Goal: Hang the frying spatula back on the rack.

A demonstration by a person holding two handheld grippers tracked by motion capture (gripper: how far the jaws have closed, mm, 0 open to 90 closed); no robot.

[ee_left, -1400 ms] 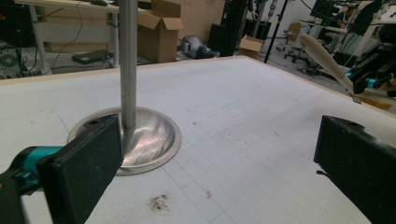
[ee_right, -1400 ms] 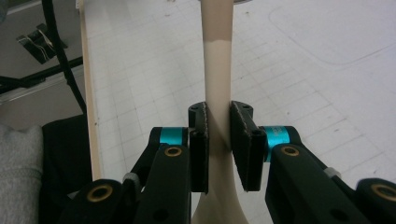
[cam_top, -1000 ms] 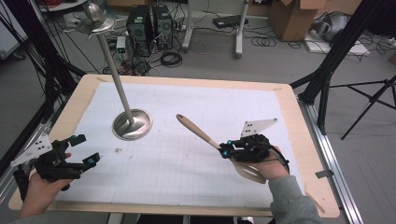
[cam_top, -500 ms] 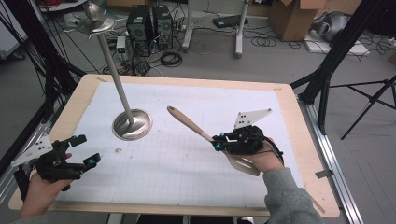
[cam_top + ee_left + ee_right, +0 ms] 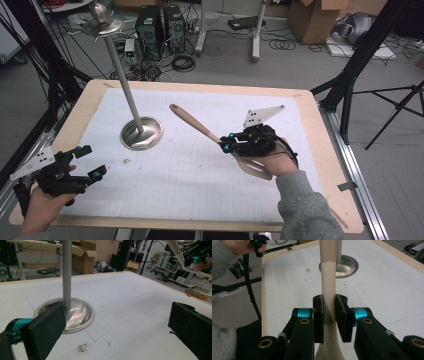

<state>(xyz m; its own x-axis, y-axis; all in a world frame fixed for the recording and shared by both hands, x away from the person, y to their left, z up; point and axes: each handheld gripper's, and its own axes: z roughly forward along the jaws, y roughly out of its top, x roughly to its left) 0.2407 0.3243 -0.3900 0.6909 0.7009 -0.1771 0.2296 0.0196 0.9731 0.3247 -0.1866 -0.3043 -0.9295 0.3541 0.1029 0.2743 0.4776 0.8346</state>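
I have the spatula [image 5: 210, 134] clamped by its handle in the right gripper [image 5: 227, 146], jaws clenched on the shaft just above where it flares into the blade; in the right gripper view the pads [image 5: 319, 315] press on both sides of the spatula [image 5: 329, 290]. It hangs above the right half of the table [image 5: 310, 125], handle pointing far and left toward the stand [image 5: 141, 132], blade near my right hand [image 5: 277, 160]. The left gripper [image 5: 87, 162] rests at the near left corner, jaws released and wide apart with nothing between them; the left gripper view looks past them at the stand's round base [image 5: 75, 313] and pole. My guess is that the spatula goes to the stand, perhaps to the hook end at the top. To do that well I'd keep the grip firm, since the smooth shaft could pivot between the pads, lift the handle tip clear of the pole before swinging left, and move slowly so the light base isn't knocked. The left gripper could steady the pole if needed. I can read no brand, label or writing anywhere; only a faint grid on the mat [image 5: 200, 190].
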